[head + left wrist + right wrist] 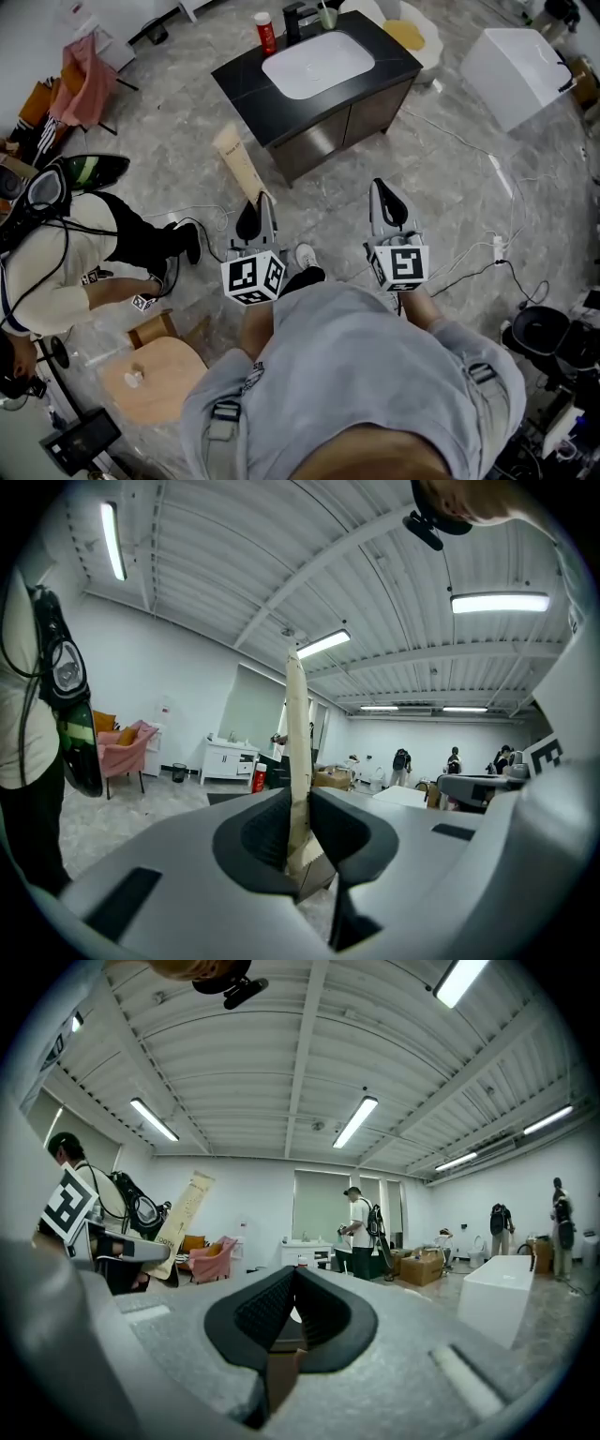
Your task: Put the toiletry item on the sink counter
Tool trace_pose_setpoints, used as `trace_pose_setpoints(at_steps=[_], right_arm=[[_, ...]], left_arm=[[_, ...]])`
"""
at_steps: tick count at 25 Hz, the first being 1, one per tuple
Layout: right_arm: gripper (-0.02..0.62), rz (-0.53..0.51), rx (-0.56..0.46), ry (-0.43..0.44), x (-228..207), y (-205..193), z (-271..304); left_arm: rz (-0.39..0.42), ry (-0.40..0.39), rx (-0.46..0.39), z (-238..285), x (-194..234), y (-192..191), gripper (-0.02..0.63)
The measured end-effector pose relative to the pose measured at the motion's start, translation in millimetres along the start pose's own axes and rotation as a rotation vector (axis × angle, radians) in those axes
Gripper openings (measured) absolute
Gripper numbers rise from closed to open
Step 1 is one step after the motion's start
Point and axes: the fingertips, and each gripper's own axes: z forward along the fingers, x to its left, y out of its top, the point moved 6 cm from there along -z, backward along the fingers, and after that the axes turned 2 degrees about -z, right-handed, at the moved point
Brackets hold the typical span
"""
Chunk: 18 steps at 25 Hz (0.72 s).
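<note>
Tube [237, 161], one only, clamped in left gripper [265, 201]; right gripper [379, 187] closed.

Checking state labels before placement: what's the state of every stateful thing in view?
left tool: shut on the toiletry tube's crimped end
toiletry tube: held in the air, short of the counter
right tool: shut, empty
sink basin: empty
red bottle: upright on the counter
cabinet doors: closed
</note>
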Motion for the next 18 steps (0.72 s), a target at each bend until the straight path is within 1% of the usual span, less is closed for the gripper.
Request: trace_pose_setpoints(at_steps=[7, 12, 18], right_arm=[[0.005, 0.005, 0.020, -0.017, 14.5, 9.3, 67.9], [0.005, -0.004, 0.037, -0.024, 26.5, 14.4, 106.8], [0.005, -0.018, 0.041, -0.020, 37.8, 14.1, 139.8]], left_arm=[[-0.013, -0.012, 0.011, 50.1, 50.9, 20.6, 0.048], [-0.027, -0.038, 0.015, 82.0, 76.1, 32.5, 0.048], [-0.041, -0.042, 0.018, 104.3, 102.0, 34.7, 0.048]])
